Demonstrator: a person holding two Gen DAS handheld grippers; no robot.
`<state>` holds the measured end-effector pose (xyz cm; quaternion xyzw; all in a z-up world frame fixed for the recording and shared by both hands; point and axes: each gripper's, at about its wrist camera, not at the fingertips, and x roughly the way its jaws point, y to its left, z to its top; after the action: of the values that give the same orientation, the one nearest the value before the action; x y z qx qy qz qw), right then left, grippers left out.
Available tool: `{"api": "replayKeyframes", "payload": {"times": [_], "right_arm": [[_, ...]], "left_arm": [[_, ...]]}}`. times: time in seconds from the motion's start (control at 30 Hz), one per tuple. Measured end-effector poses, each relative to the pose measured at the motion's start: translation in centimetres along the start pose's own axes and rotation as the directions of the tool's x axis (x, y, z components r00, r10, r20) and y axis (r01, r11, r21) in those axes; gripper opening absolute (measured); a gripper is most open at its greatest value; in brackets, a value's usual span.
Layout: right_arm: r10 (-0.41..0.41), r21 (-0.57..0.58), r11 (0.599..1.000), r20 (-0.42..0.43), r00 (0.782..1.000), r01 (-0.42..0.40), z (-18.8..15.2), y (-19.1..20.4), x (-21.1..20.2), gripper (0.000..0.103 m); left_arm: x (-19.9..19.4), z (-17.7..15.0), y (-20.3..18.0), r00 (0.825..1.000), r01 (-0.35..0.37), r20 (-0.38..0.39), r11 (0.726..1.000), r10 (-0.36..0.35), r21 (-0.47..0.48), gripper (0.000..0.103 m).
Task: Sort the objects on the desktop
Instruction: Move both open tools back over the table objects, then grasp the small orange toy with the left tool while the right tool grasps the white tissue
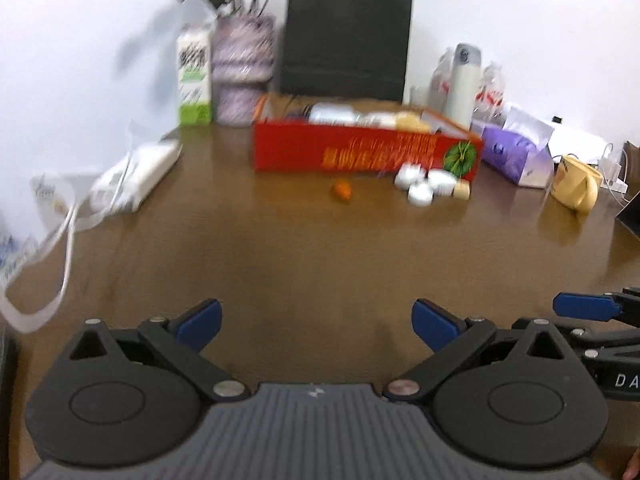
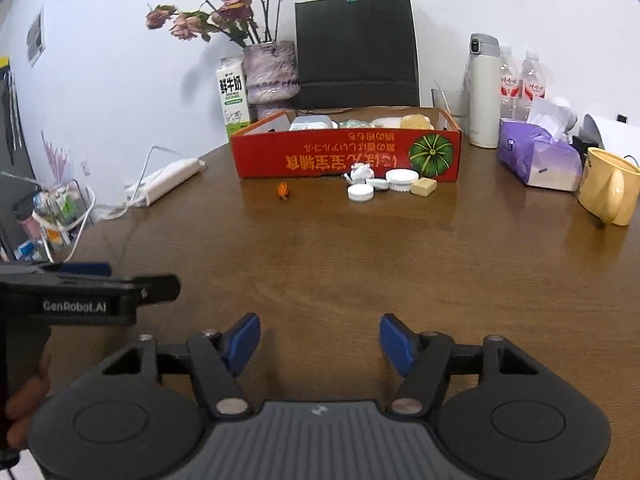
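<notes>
Three white caps [image 2: 361, 192], one tan cube [image 2: 423, 186], one red box [image 2: 348, 152].

Mid-frame, a box [image 2: 348, 152] sits on the table [image 2: 340, 264], lids [image 2: 384, 184] just before it, a bag [image 2: 356, 48] behind, a mug [image 2: 610, 192] at right.

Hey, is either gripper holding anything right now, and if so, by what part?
Nothing is held. The left gripper and the right gripper are both open over bare table, with nothing between their fingers.
</notes>
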<state>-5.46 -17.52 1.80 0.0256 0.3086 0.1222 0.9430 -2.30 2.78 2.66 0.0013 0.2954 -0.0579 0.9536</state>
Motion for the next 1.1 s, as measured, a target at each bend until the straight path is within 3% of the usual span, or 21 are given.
{"api": "replayKeyframes", "payload": {"times": [0.13, 0.3, 0.4, 0.47, 0.57, 0.63, 0.67, 0.9, 1.1], "right_arm": [[-0.037, -0.040, 0.998, 0.039, 0.999, 0.039, 3.8, -0.8, 2.3, 0.062], [-0.039, -0.105, 0.993, 0.067, 0.997, 0.046, 10.2, -1.8, 8.2, 0.060], [-0.040, -0.134, 0.990, 0.041, 0.998, 0.046, 13.1, -2.5, 12.9, 0.055], [-0.045, -0.131, 0.990, 0.001, 0.999, 0.044, 14.4, -3.0, 16.0, 0.051], [-0.056, -0.140, 0.989, -0.084, 0.995, 0.044, 15.0, -3.3, 19.6, 0.041], [-0.063, -0.140, 0.989, -0.098, 0.993, 0.048, 14.9, -3.6, 20.8, 0.023], [-0.058, -0.129, 0.991, -0.101, 0.993, 0.045, 14.7, -3.7, 21.1, 0.021], [-0.017, -0.037, 0.999, 0.011, 1.000, 0.017, 15.2, -4.3, 15.9, 0.020], [-0.030, -0.006, 1.000, 0.033, 0.999, 0.031, 11.6, -3.5, 9.2, 0.020]], "left_arm": [[4.0, 3.5, -0.1, 0.999, 0.036, 0.010, 0.999, -0.036, 0.024, 0.102], [10.5, 6.8, -0.4, 0.996, 0.081, -0.036, 0.995, -0.079, 0.051, 0.071], [14.2, 8.4, -1.1, 0.990, 0.117, -0.087, 0.991, -0.111, 0.064, 0.068], [16.2, 8.7, -1.5, 0.990, 0.085, -0.116, 0.994, -0.077, 0.064, 0.065], [16.7, 8.7, -1.7, 0.995, 0.052, -0.088, 0.997, -0.047, 0.055, 0.035], [16.9, 8.7, -1.2, 0.994, 0.070, -0.083, 0.997, -0.068, 0.022, 0.021], [16.9, 8.7, -0.8, 0.993, 0.085, -0.078, 0.996, -0.084, 0.001, 0.018], [14.9, 8.3, 0.3, 0.992, 0.099, -0.068, 0.991, -0.105, -0.086, 0.014], [8.0, 6.2, -0.3, 0.995, 0.099, 0.002, 0.988, -0.100, -0.119, 0.014]]}}
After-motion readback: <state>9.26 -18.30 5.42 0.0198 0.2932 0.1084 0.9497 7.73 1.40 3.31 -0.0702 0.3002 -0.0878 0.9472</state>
